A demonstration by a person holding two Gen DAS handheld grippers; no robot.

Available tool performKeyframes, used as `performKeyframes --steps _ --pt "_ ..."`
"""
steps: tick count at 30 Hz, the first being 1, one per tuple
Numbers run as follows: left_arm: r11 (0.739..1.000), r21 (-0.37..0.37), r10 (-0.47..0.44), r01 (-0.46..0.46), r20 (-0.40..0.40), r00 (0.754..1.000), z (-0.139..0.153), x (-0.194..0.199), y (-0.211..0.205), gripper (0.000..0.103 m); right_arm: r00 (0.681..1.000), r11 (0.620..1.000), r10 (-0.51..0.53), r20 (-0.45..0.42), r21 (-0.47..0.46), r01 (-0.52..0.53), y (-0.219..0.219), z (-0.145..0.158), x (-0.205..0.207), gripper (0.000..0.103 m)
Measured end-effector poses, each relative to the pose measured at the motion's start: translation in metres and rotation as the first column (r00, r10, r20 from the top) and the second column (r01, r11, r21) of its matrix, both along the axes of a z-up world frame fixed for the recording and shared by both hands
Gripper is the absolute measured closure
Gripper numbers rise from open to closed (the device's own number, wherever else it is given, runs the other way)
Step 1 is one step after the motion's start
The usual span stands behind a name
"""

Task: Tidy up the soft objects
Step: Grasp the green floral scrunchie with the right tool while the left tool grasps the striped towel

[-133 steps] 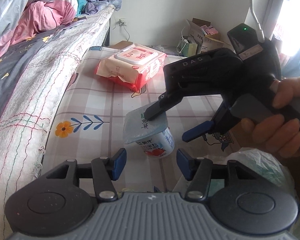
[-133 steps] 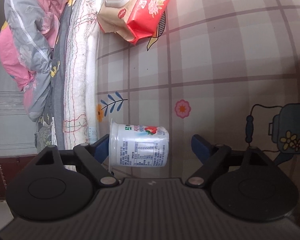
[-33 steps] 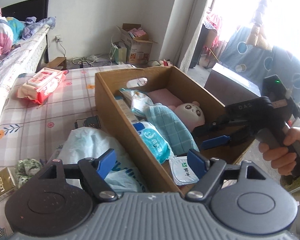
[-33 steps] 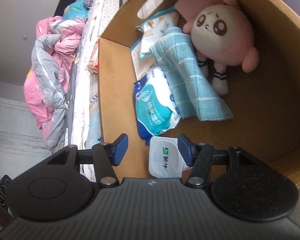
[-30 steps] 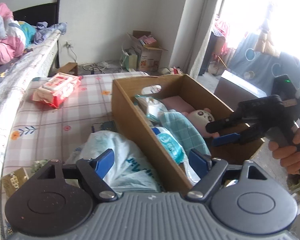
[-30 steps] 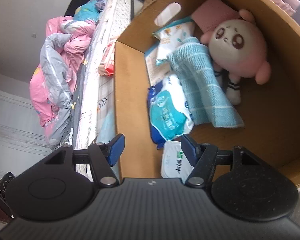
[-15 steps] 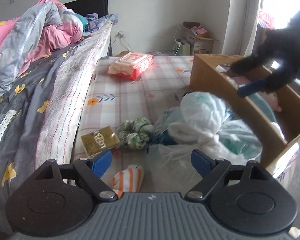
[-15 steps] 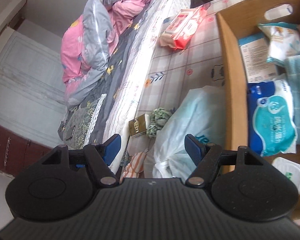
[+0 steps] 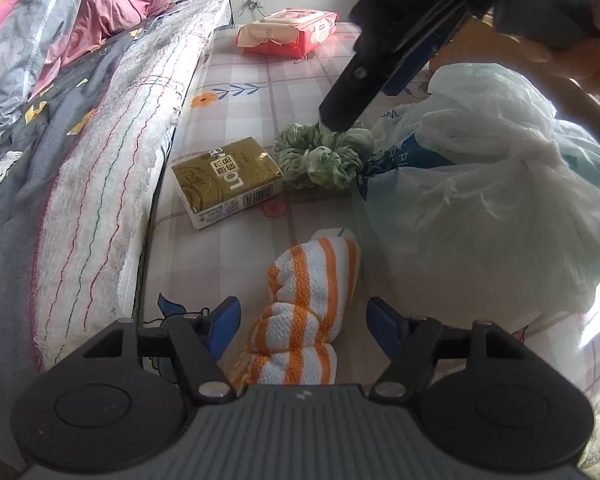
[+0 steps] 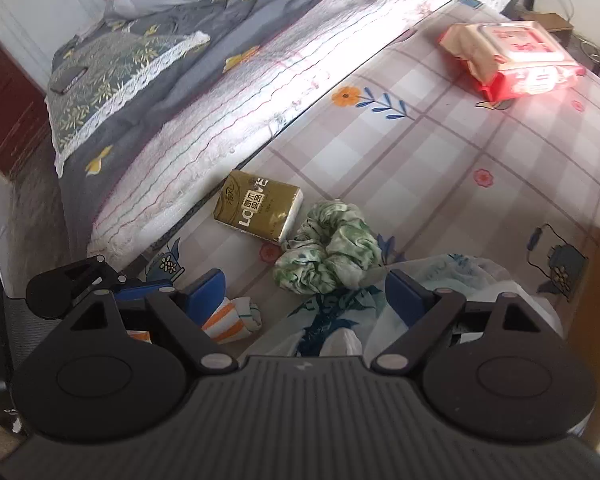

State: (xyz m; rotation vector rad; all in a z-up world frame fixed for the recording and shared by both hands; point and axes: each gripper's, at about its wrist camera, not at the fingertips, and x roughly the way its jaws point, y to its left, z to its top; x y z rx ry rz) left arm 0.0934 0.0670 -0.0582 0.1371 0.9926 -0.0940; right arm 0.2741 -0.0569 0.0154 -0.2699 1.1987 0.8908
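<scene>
An orange-and-white striped cloth [image 9: 312, 304] lies rolled on the checked mat [image 9: 240, 72], between the blue pads of my left gripper [image 9: 304, 320]. Its jaws are closing, and a gap still shows on each side of the cloth. A green scrunchie [image 10: 328, 252] lies just ahead of my right gripper [image 10: 304, 284]. That gripper's jaws are opening and hold nothing. In the left wrist view the right gripper [image 9: 364, 104] hangs with one fingertip at the scrunchie [image 9: 324, 156]. The right wrist view shows the left gripper [image 10: 132, 290] low at the left, by the striped cloth [image 10: 232, 316].
A gold tissue pack [image 9: 226, 180] lies left of the scrunchie. A knotted white plastic bag [image 9: 480, 192] fills the right side. A red wet-wipes pack [image 10: 512, 60] sits far back. The bed's quilt [image 9: 80, 120] borders the mat on the left, a cardboard box wall [image 10: 596, 300] on the right.
Both grippers swung away from the cardboard box to the loose items on the mat. The left one sank over the striped cloth; the right one rolled and came above the scrunchie.
</scene>
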Motion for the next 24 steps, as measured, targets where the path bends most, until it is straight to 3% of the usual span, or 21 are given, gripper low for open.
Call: performKeyframes --steps 4,8,10,11,13,14,15,18,24 --pt "1.0 0.004 -0.001 0.001 -0.016 1.0 -0.008 0.007 0.004 0.043 0.999 0.996 0.052 0.006 -0.075 -0.052 0.026 -0.029 0.014 0.016" --pt "1.0 -0.021 0.017 -0.017 -0.018 1.0 -0.011 0.011 0.01 0.058 0.997 0.989 0.081 -0.016 -0.121 -0.083 0.042 -0.053 0.023 0.017" --pt "0.999 -0.027 0.025 -0.025 -0.012 1.0 -0.01 0.013 0.013 0.059 0.996 0.987 0.087 -0.019 -0.134 -0.089 0.046 -0.061 0.024 0.019" --pt "0.999 -0.034 0.03 -0.03 -0.011 0.999 -0.009 0.014 0.015 0.06 0.996 0.986 0.086 -0.021 -0.142 -0.088 0.047 -0.064 0.025 0.022" --pt "0.998 -0.045 0.042 -0.042 -0.004 0.999 -0.008 0.015 0.017 0.061 0.997 0.985 0.066 -0.031 -0.16 -0.071 0.048 -0.071 0.027 0.042" --pt "0.997 -0.049 0.051 -0.051 0.002 0.999 -0.007 0.015 0.018 0.061 0.998 0.987 0.059 -0.022 -0.152 -0.062 0.047 -0.07 0.028 0.047" --pt "0.997 -0.055 0.06 -0.059 0.006 0.998 -0.006 0.015 0.019 0.062 0.998 0.988 0.052 -0.025 -0.147 -0.055 0.046 -0.069 0.029 0.058" --pt "0.992 -0.092 0.088 -0.086 0.011 0.996 -0.001 0.014 0.024 0.062 0.999 0.994 0.003 -0.05 -0.107 -0.008 0.038 -0.064 0.032 0.068" --pt "0.983 -0.155 0.107 -0.096 0.063 0.992 0.025 0.01 0.025 0.062 0.99 0.988 -0.107 -0.096 0.099 0.116 0.0 -0.021 0.031 0.07"
